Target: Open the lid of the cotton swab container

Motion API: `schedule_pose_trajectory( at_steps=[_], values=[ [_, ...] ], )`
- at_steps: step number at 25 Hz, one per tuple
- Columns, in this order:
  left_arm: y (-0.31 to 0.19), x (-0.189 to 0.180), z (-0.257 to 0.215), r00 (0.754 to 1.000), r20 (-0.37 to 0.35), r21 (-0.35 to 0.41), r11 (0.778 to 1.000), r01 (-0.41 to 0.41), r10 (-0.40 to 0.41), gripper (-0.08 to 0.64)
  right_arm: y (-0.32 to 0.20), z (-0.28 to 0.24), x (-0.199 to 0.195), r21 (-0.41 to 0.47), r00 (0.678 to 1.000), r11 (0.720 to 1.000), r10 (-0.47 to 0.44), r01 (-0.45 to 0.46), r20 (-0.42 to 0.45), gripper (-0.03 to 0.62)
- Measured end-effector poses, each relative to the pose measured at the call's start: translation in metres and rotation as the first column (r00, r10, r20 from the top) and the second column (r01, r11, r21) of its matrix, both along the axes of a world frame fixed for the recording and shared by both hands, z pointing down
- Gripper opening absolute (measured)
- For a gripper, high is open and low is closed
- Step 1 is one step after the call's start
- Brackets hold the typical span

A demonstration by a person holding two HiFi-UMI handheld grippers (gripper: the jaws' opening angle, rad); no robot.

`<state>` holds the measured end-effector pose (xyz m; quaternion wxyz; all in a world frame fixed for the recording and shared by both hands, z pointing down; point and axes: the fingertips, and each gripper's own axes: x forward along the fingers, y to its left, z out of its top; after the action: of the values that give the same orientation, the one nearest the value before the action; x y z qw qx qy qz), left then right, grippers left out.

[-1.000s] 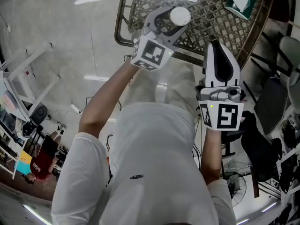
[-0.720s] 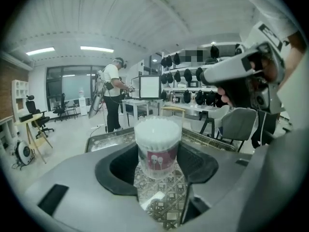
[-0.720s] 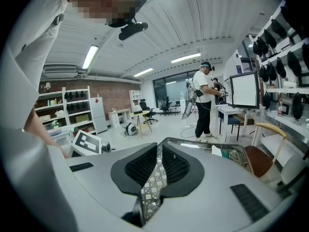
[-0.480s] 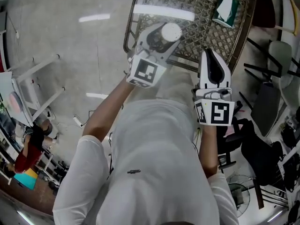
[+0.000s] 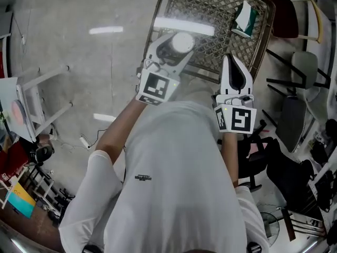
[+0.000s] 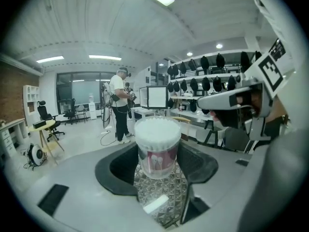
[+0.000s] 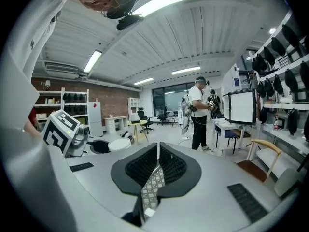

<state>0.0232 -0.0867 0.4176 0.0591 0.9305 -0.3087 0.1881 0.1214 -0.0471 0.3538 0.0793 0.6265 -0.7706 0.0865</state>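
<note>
The cotton swab container is a clear round tub packed with white swabs, with a pink label and a white lid. My left gripper is shut on it, the black pads pressing its two sides. In the head view it is held over the near edge of a woven lattice table. My right gripper is a little to the right of it, shut and empty, its jaws meeting in a thin line. The right gripper view shows the lid at the left.
A green and white packet lies at the table's far right. Dark chairs crowd the right side and a white frame stands at the left. A person stands far off among desks.
Both grippers have drifted left and slightly up in the head view, and the table has come further into view. The left gripper still holds the container; the right stays shut.
</note>
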Motion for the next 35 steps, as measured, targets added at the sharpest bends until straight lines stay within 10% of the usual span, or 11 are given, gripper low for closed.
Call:
schedule_pose_trajectory(
  at_steps=[14, 31, 35],
  values=[
    [0.011, -0.042, -0.099, 0.994, -0.094, 0.063, 0.996, 0.069, -0.063, 0.242, 0.005, -0.065, -0.015, 0.113, 1.000, 0.994, -0.003, 0.006, -0.024, 0.003],
    [0.029, -0.031, -0.115, 0.998, -0.065, 0.075, 0.997, 0.032, -0.027, 0.242, 0.016, -0.096, -0.037, 0.145, 0.992, 0.981, -0.127, 0.125, 0.000, 0.008],
    [0.033, -0.028, -0.112, 0.999, -0.052, 0.063, 0.998, 0.013, -0.009, 0.242, 0.018, -0.106, -0.061, 0.124, 0.962, 0.963, -0.254, 0.241, 0.098, 0.131]
  ],
)
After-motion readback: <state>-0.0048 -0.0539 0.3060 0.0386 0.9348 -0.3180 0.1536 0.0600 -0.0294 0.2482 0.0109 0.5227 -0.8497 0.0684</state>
